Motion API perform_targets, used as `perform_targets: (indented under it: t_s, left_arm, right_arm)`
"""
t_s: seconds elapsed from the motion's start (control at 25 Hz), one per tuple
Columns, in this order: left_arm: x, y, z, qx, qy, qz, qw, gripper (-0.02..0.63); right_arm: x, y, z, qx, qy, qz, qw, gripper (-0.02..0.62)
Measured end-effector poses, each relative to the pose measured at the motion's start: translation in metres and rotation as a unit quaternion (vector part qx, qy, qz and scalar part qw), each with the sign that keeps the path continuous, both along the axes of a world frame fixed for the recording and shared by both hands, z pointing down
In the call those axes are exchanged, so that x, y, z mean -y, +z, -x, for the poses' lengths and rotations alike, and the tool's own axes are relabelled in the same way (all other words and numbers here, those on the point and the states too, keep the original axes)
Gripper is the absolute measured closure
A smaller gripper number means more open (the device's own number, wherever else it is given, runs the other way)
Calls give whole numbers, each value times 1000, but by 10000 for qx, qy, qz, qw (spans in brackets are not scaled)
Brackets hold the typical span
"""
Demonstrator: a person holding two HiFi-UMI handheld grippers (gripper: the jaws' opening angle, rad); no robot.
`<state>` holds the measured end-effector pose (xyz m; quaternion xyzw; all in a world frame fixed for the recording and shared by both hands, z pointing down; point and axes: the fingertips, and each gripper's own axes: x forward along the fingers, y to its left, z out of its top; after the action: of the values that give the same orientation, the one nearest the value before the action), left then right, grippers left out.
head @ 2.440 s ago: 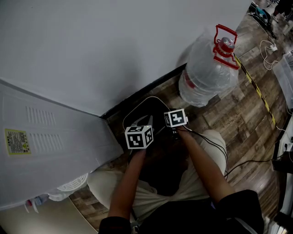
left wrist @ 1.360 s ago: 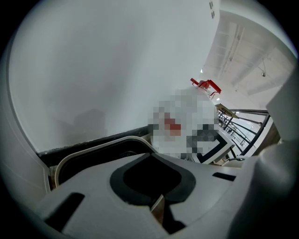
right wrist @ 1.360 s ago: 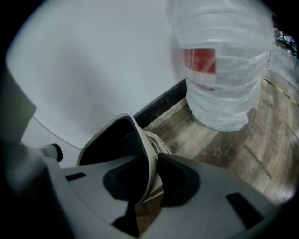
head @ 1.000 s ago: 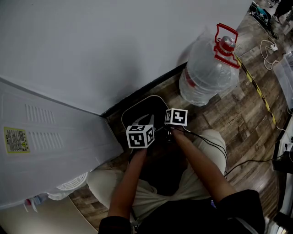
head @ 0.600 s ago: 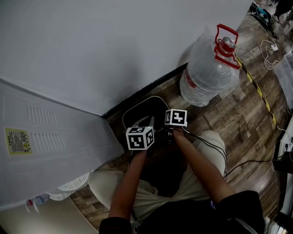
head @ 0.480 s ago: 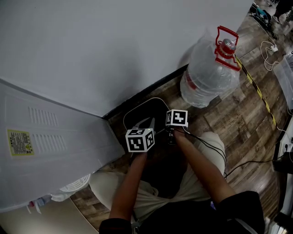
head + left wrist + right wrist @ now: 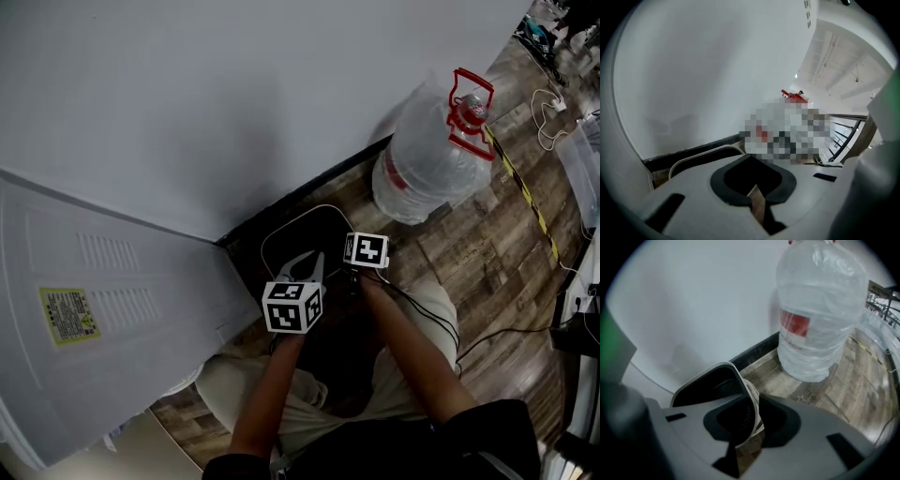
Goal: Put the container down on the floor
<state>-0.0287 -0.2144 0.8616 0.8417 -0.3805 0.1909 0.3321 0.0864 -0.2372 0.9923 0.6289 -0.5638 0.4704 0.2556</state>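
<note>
The left forearm (image 7: 267, 389) and right forearm (image 7: 412, 352) are bare and extend forward and downward side by side, converging toward the tools. The left tongs (image 7: 307, 267) point shallowly downward, with the jaws drawn together and nothing between them. The right tongs (image 7: 354, 279) sit just beside the left and point steeply downward, with the jaws clamped across the rim of the container (image 7: 712, 378).

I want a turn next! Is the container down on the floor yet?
Nearly. Looks done: the container sits low by the wall, apparently on the floor, though its base is hidden. In hand: the right tongs grip its rim; the left tongs are shut and empty. Left: let go and pull away.
</note>
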Motion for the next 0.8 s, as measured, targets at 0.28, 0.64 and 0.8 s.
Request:
perform_targets:
  t_s: [0.28,0.64,0.8]
  left_arm:
    - [-9,-35,8,78,19,151,9999,592]
    - [-17,-165,13,-43,-319,224,9992,592]
    - [-17,-231,14,-30,-417,234,9988,592]
  right_arm:
    - [-5,-65,8,-230,-233,-110,9994,512]
    - [-13,-215,27,30,-1319,-746,9884,547]
    - [-21,-284,32,161,-1590,-783,9840,554]
